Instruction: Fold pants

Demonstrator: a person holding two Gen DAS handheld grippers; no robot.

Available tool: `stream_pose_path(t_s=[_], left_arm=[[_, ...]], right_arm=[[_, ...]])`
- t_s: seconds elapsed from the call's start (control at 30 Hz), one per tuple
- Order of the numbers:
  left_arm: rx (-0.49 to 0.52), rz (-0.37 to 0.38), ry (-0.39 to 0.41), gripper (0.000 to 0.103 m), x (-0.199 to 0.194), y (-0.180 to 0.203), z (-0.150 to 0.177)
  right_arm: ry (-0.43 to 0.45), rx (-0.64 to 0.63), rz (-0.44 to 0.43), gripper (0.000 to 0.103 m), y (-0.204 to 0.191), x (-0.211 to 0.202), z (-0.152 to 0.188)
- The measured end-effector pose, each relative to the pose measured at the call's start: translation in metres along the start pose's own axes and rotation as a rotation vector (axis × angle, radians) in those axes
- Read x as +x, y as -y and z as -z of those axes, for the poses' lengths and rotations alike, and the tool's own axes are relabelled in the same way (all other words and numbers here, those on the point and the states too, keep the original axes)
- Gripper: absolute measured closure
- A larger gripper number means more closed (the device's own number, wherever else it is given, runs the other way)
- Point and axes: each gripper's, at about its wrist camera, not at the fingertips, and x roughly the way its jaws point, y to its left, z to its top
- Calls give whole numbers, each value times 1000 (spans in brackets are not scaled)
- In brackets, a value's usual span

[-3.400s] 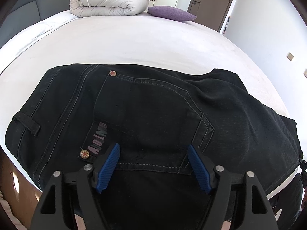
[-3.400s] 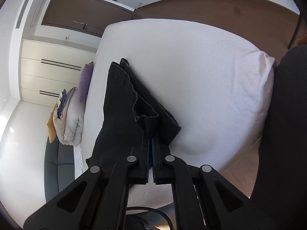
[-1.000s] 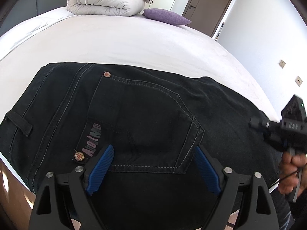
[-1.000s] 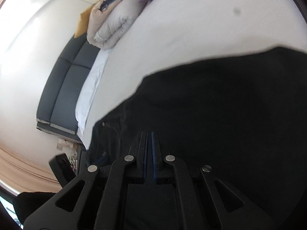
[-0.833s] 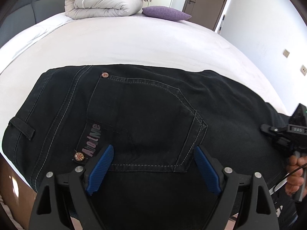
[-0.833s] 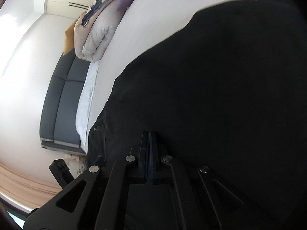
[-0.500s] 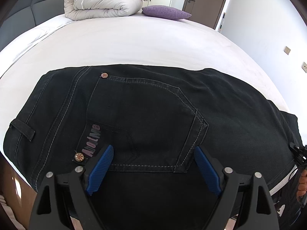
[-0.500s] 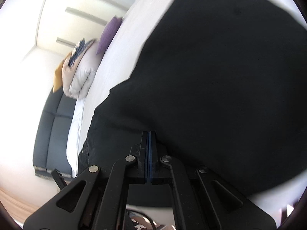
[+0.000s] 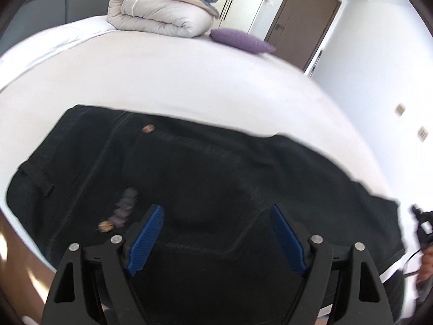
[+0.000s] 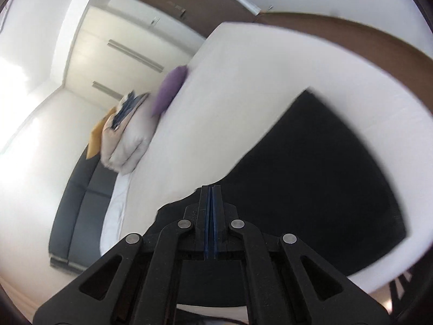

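The left gripper's fingers (image 9: 146, 237) are spread apart above the black pants (image 9: 205, 178), which are laid flat on the bed (image 9: 189, 81), presumably ready to press or pinch; the right gripper's fingers (image 10: 215, 216) are closed together, apparently holding nothing.

The black pants (image 9: 205, 178) lay flat on the white bed (image 9: 189, 81). The left gripper (image 9: 216, 216) was over the back pocket with its blue fingers (image 9: 147, 235) wide apart. A rolled blanket (image 9: 159, 16) and a purple pillow (image 9: 240, 40) sat far back.
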Motion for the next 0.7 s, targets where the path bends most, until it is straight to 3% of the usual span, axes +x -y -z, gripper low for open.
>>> stream_pose_path(t_s=[0.13,0.23,0.3,0.43,0.6,0.7], left_arm=[[136,102,-48,21,26,67,-14],[223,123,-116,22,61,101,-8],[227,95,-192,30,88,107,5],[277,78,-132,31,84,105,23],[231,112,-94,31,75,93,31],[229,109,-75,32,71,91,36]], right_arm=[[-204,55,-148,103,-29,100,18],[-304,124,-145,103,-28,157,40],[-306,195,-80,103,-2,172,51],[-153,208,-65,103,33,148,46],[109,299,18,103,100,60,1],[200,308,57,103,123,18,-18]])
